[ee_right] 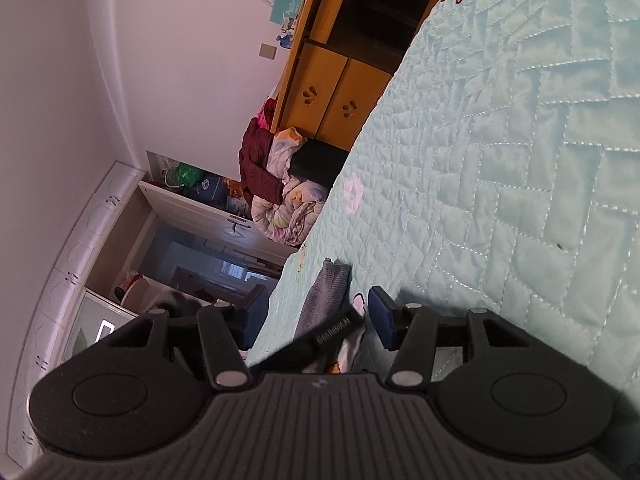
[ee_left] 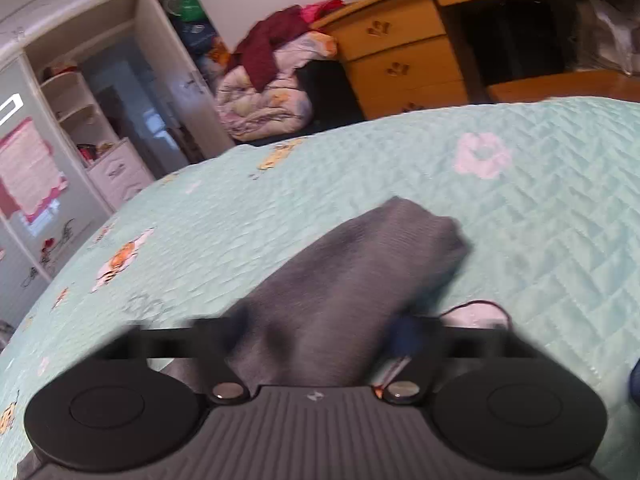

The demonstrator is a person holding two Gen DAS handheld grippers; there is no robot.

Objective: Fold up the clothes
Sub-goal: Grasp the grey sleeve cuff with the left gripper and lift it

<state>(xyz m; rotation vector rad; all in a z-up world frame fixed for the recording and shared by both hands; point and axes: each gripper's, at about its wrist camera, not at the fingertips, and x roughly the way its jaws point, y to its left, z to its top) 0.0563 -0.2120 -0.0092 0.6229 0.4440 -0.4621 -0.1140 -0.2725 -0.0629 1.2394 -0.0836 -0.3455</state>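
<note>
The left claw (ee_left: pixel 320 332) was clenched on a grey knitted garment (ee_left: pixel 360 272), whose free end lay forward on the mint quilted bedspread (ee_left: pixel 520 220). The right claw (ee_right: pixel 316 316) stood released, nothing between its blue pads (ee_right: pixel 380 316), just beside the same garment. A wooden desk (ee_left: pixel 400 52) stood beyond the bed.

L wrist cam sits just behind the left gripper (ee_left: pixel 320 336), low over the quilted bed (ee_left: pixel 520 208), tilted down, facing the wooden desk (ee_left: pixel 400 48) & wardrobe (ee_left: pixel 100 120). R wrist cam sits behind the right gripper (ee_right: pixel 316 320), rolled sideways, close to bed. Both views share the grey garment (ee_left: pixel 352 272), desk, bedding pile (ee_left: pixel 272 96).
</note>
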